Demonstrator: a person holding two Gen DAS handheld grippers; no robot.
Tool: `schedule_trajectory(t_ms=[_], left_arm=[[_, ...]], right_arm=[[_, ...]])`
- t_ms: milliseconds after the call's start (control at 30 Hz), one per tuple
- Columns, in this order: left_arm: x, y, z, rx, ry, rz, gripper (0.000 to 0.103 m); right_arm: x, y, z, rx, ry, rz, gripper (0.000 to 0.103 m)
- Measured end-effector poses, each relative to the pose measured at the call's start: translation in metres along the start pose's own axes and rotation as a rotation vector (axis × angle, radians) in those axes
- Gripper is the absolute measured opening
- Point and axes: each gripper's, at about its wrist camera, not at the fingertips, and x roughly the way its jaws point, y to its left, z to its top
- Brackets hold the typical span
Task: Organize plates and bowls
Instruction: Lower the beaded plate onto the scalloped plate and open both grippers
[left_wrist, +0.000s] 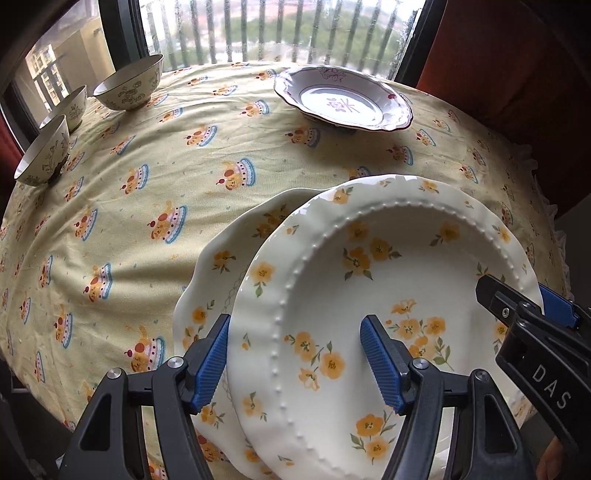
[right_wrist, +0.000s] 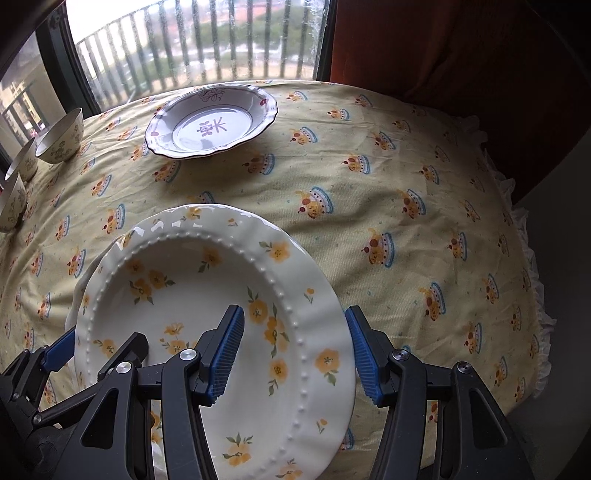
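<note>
A cream plate with yellow flowers and a beaded rim (left_wrist: 369, 277) (right_wrist: 192, 295) is held between both grippers, tilted over the tablecloth. My left gripper (left_wrist: 297, 358) (right_wrist: 94, 347) is shut across its left rim, one blue pad outside the edge and one inside the well. My right gripper (right_wrist: 295, 350) (left_wrist: 524, 299) is shut across the opposite rim in the same way. A second flowered plate (left_wrist: 221, 266) lies underneath, showing to the left; whether the two touch I cannot tell. A white plate with a dark red scalloped edge (left_wrist: 343, 99) (right_wrist: 210, 122) sits at the far side.
Three patterned bowls (left_wrist: 129, 88) (left_wrist: 70, 105) (left_wrist: 44, 151) stand in a row at the far left by the window, also seen as bowls (right_wrist: 61, 138). The yellow printed tablecloth (left_wrist: 147, 184) (right_wrist: 406, 184) covers the table. A red curtain (right_wrist: 443, 55) hangs behind at the right.
</note>
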Motion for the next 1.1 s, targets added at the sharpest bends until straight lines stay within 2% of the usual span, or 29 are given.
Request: schedule_trajectory(t_ms=[200,400,567,733,800,1000,1033,1100], left_arm=[[0.009,-0.003,-0.008,-0.025,0.030,-0.008,0.071],[0.013,-0.001,-0.007,-0.048,0.027,0.006,0.073],[0.014,-0.007,-0.004,-0.034,0.014,0.066,0.074],[0.013,-0.015,-0.003,0.003,-0.031,0.126,0.081],[0.013,-0.016,-0.002,0.014,-0.022,0.140,0.082],[0.008,-0.007,-0.002,0.017,0.024,0.121,0.081],[0.007,-0.006,-0.002,0.017,0.029,0.119,0.081],[0.003,-0.006,-0.002,0.026,0.026,0.121,0.081]], right_arm=[[0.008,-0.007,-0.004,-0.010,0.017,0.006,0.060],[0.011,-0.004,-0.004,-0.038,0.009,0.011,0.060],[0.013,-0.001,-0.006,-0.050,0.013,0.013,0.059],[0.015,0.001,-0.008,-0.041,0.001,0.000,0.058],[0.016,0.000,-0.008,-0.035,0.003,0.006,0.057],[0.008,-0.001,-0.009,-0.047,-0.008,0.000,0.057],[0.007,-0.003,-0.010,-0.043,-0.008,0.007,0.054],[0.007,-0.007,-0.011,-0.018,0.004,0.018,0.039]])
